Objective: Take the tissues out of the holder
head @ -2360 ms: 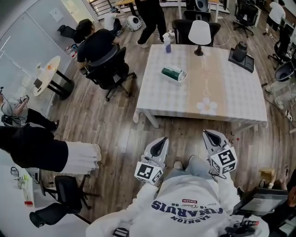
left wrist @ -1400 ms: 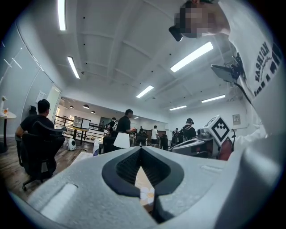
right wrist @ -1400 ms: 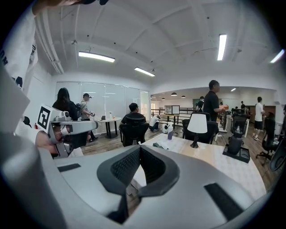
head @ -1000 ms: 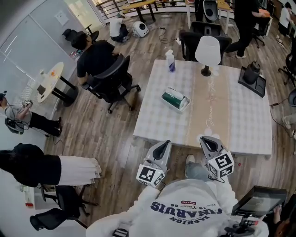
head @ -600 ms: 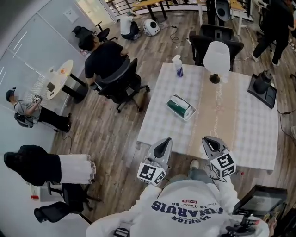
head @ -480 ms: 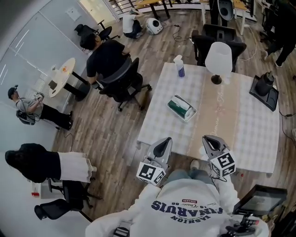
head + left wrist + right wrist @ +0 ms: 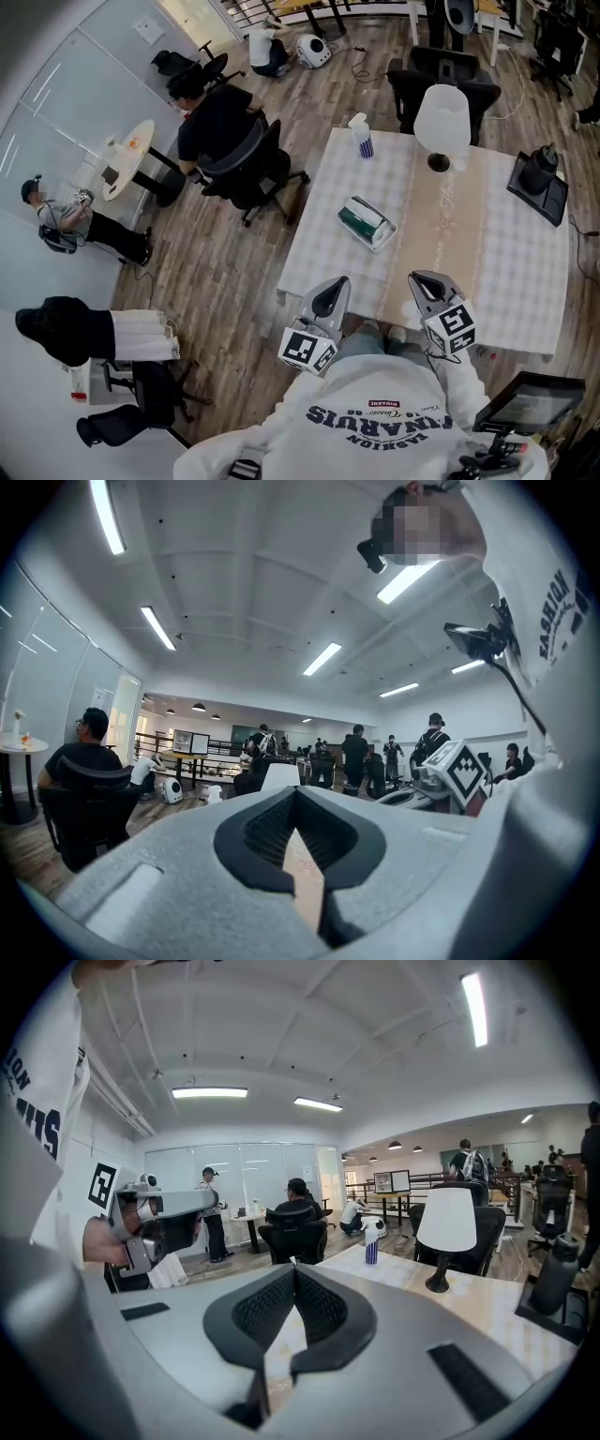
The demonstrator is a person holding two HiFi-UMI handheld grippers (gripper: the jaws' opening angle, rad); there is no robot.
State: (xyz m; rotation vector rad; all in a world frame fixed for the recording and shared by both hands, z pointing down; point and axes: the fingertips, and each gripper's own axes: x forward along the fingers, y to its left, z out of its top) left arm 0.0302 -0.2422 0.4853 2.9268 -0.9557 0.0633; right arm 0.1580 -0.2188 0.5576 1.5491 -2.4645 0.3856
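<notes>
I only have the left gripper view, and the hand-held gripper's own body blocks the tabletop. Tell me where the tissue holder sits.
Observer: In the head view, the tissue holder lies on the left half of the white table, about midway from near edge to far edge. Nothing touches it.
Operator: Describe what is in it.
Observer: A green tissue pack lies in the white holder, which sits at a slant to the table's edges.
Operator: Report the right hand-held gripper's jaws.
Observer: The right hand-held gripper is shut with nothing between its jaws. It is held by the table's near edge, well short of the holder.
</notes>
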